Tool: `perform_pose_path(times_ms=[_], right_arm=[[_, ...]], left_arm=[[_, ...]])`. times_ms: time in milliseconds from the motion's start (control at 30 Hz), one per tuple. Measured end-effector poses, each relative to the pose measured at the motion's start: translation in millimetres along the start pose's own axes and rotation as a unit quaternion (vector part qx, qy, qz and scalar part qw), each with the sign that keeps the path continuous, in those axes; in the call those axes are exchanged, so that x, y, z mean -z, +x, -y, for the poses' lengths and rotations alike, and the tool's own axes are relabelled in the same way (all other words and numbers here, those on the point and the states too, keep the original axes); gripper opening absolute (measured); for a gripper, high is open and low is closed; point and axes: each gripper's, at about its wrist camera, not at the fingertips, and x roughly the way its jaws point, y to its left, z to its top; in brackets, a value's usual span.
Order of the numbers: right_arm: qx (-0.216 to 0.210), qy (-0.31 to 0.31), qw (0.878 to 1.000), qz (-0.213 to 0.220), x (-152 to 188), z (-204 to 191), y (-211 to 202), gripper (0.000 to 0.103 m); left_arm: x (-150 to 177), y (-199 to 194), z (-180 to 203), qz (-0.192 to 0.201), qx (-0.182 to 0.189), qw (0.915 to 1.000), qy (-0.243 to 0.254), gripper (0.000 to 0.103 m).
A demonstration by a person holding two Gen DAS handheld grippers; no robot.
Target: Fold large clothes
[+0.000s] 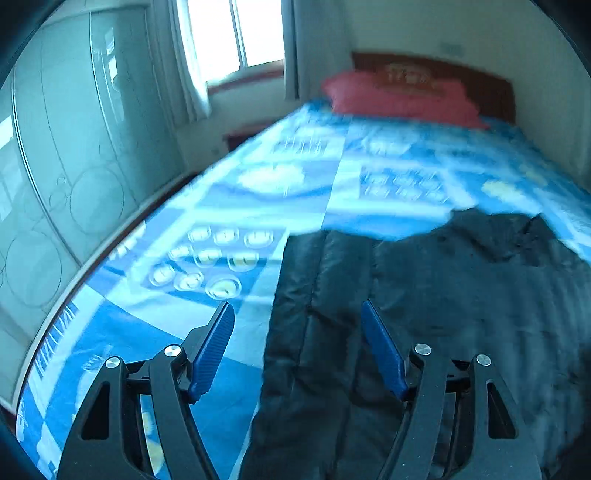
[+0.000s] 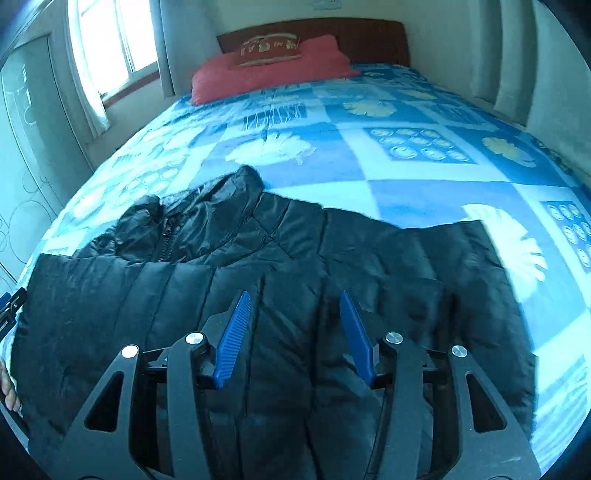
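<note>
Bedroom: one bed (image 2: 424,155) under a blue patterned cover fills both views, window (image 2: 110,44) at upper left, headboard (image 2: 332,33) at top, wardrobe (image 1: 74,147) down the left of my left view.

One black quilted jacket (image 2: 258,266) lies across the lower half of the right view and the lower right of the left view, spread on the cover. Its collar (image 2: 243,184) and zip sit left of centre. At the left, a flap appears to lie folded over the body; that reads as a first fold made. My judgement: early stage. The right-hand side is still spread out, and the final doubling over is left.

One red pillow (image 2: 273,70) at top centre, with one smaller patterned cushion (image 2: 269,50) on it.

My left gripper (image 1: 297,343) stands wide open over the jacket's left edge, holding nothing. My right gripper (image 2: 295,332) is about half open above the jacket's middle, nothing between the pads (image 2: 232,339). A hand (image 2: 9,391) shows at the lower left edge.
</note>
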Motion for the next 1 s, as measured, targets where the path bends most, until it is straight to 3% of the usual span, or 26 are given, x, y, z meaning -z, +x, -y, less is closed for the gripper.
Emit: perform_pose_path(times_ms=[67, 100, 233, 300, 433, 500, 567, 600, 767, 867, 933, 1000], right_arm=[[0.004, -0.007, 1.000, -0.006, 3.8, -1.6, 10.5, 0.054], [0.007, -0.012, 1.000, -0.003, 4.9, -3.0, 10.4, 0.055], [0.013, -0.008, 1.000, 0.018, 1.0, -11.5, -11.4, 0.054], [-0.005, -0.019, 0.999, 0.038, 0.7, -26.3, -22.9, 0.054], [-0.044, -0.054, 0.997, 0.041, 3.9, -62.7, -25.1, 0.054], [-0.049, -0.068, 0.996, 0.025, 9.5, -76.1, -13.2, 0.055], [-0.037, -0.075, 0.996, 0.008, 17.2, -80.3, 2.2, 0.058], [-0.041, -0.075, 0.996, 0.012, 19.0, -78.8, 2.4, 0.058], [-0.047, -0.060, 0.996, 0.035, 28.9, -57.3, -41.7, 0.058], [-0.015, -0.056, 0.997, 0.044, 46.7, -33.2, -63.6, 0.058], [0.010, -0.042, 0.999, 0.015, 60.8, -13.8, -53.4, 0.058], [-0.013, -0.031, 0.999, 0.006, 69.0, -4.4, -39.5, 0.060]], left_arm=[[4.6, 27.1, 1.7, -0.048, 0.010, 0.9988, 0.005, 0.073], [5.5, 30.0, 1.9, -0.051, 0.013, 0.9986, 0.004, 0.073], [0.2, -2.6, 10.0, -0.012, -0.018, 0.9996, 0.021, 0.070], [-1.5, -33.5, 17.3, 0.032, 0.015, 0.9993, 0.010, 0.070], [-3.3, -58.6, 53.6, 0.053, 0.091, 0.9943, 0.018, 0.071], [-1.4, -49.3, 74.9, 0.034, 0.105, 0.9933, 0.035, 0.071], [10.9, -16.2, 101.4, -0.029, 0.087, 0.9924, 0.083, 0.071], [16.0, -12.4, 104.1, -0.014, 0.077, 0.9929, 0.089, 0.074], [17.9, -41.1, 73.1, 0.011, 0.097, 0.9942, 0.047, 0.073], [29.4, -59.5, 32.7, 0.039, 0.070, 0.9968, 0.010, 0.073], [37.1, -51.8, 12.0, 0.021, 0.061, 0.9977, -0.020, 0.073], [45.0, -26.9, 4.1, -0.024, 0.053, 0.9981, -0.021, 0.074]])
